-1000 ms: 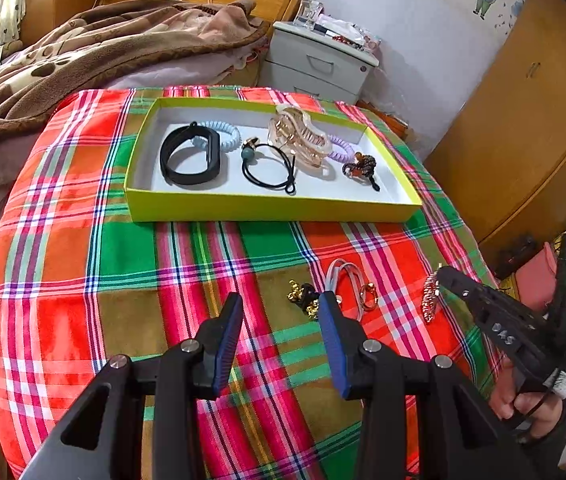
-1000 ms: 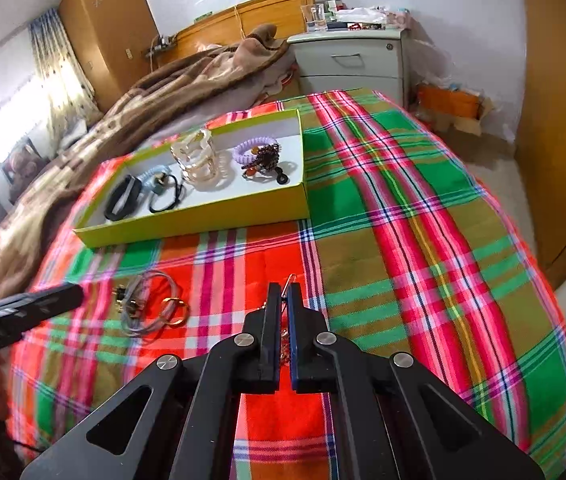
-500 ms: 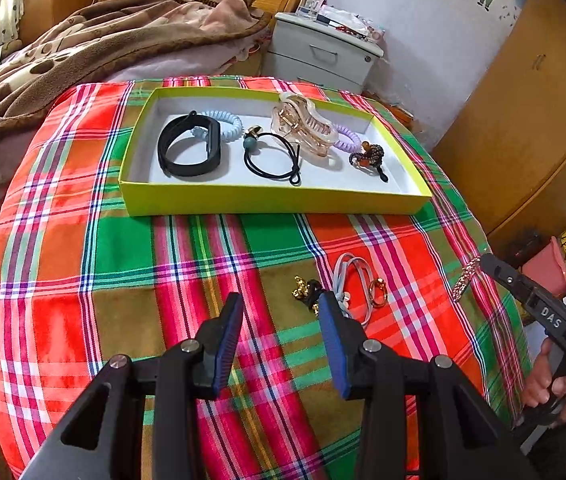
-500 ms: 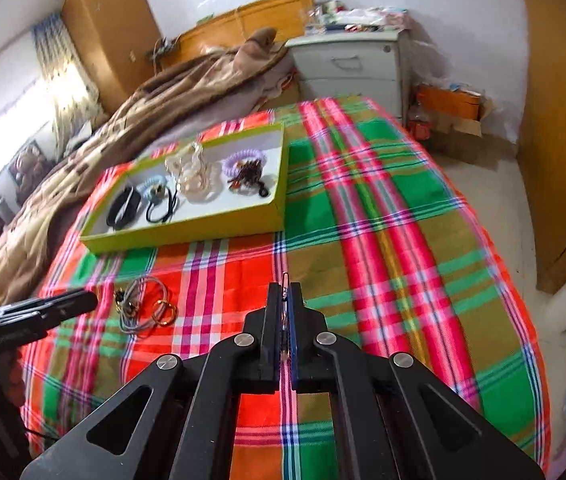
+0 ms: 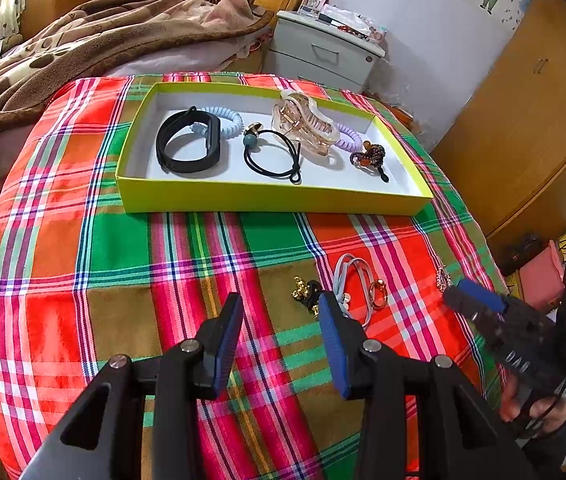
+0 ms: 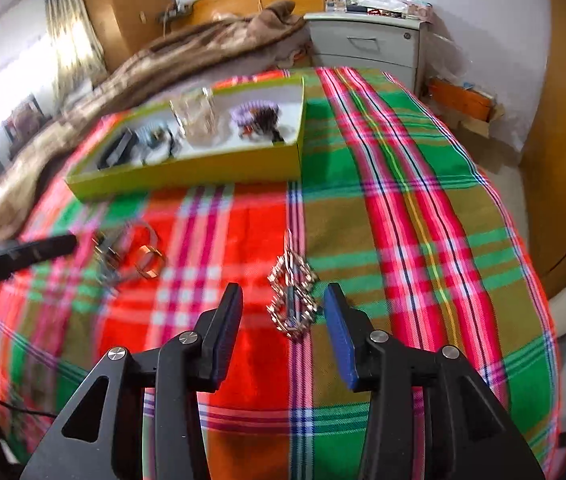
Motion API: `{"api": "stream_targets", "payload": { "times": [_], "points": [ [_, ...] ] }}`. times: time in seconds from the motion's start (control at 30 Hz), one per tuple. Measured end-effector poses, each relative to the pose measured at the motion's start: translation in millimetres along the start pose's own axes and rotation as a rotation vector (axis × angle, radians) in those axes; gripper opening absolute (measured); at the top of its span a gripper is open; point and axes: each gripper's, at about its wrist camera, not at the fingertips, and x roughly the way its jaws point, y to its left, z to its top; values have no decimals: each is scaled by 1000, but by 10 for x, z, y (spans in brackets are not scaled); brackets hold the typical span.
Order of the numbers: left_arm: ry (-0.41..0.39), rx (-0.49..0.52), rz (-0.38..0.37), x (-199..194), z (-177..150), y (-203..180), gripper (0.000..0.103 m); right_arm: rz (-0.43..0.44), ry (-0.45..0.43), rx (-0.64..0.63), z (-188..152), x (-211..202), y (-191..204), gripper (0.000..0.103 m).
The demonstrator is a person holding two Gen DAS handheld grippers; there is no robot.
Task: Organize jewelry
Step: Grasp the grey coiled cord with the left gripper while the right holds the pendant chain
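Faintly, "DAS" on right gripper [image 5: 479, 302]

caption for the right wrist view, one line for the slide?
Right claw open over a rhinestone hair clip lying on the plaid cloth, yellow-green tray of accessories beyond.

Red, green and olive plaid cloth [image 5: 123, 264]; lime-yellow tray [image 5: 275, 198], white inside; black band [image 5: 187, 144]; blue-padded fingers [image 6: 339, 340].

Rhinestone hair clip [image 6: 292, 295] flat on cloth
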Motion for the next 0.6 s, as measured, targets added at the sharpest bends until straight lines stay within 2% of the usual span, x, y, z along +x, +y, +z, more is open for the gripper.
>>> {"api": "stream_targets", "payload": {
  "times": [0.1, 0.13, 0.17, 0.4, 0.6],
  "points": [
    [0, -5, 3, 1, 1, 6, 41, -30, -1, -3, -5, 11, 6, 42],
    [-1, -4, 3, 0, 2, 8, 41, -50, -1, -7, -5, 7, 14, 31],
    [-1, -6, 6, -4, 4, 13, 41, -72, -1, -15, -9, 3, 18, 29],
    [3, 36, 6, 6, 45, -66, 41, -49, -23, 20, -28, -49, -56, 28],
    [-3, 161, -9, 66, 129, -342, 41, -34, -42, 65, -17, -108, -162, 29]
  ]
}}
